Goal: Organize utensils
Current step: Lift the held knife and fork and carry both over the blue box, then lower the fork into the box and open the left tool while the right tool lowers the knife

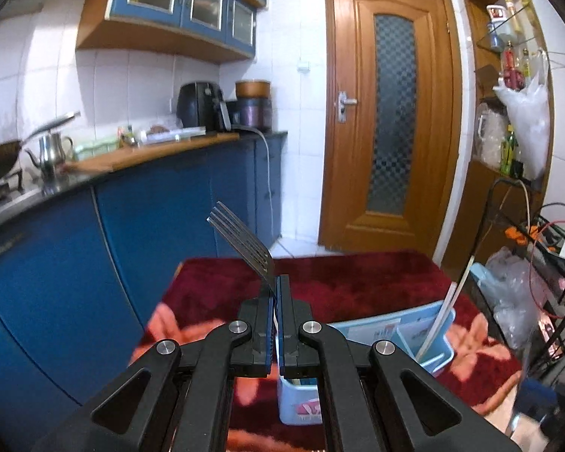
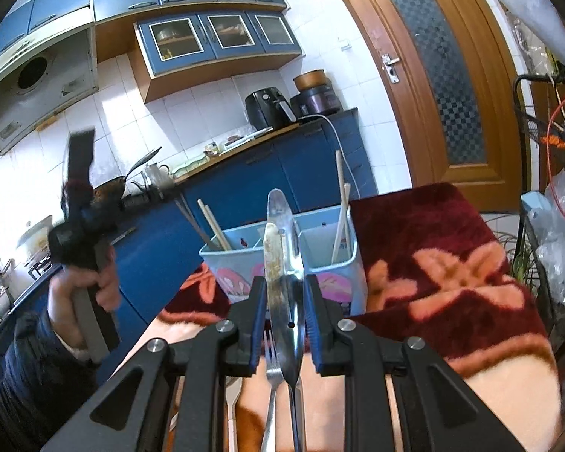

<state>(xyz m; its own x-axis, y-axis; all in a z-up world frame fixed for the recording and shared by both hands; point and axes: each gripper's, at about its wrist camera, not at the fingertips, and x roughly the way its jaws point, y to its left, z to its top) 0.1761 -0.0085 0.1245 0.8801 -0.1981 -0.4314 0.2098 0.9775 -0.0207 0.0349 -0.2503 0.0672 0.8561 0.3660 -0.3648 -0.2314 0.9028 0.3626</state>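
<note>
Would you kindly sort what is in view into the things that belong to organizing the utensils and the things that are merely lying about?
Belongs to the job:
fork in the left gripper
knife in the right gripper
blue caddy
chopsticks
second fork

Lying about:
kettle
air fryer
plastic bag

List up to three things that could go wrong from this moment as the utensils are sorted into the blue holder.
1. The left hand-held gripper pinches the fork only at its neck, tilted; it may swivel or slip.
2. The right hand-held gripper grips a knife by its flat, shiny blade; it could slide out.
3. The blue holder stands on soft plush cloth with chopsticks protruding; a bump might tip it.
</note>
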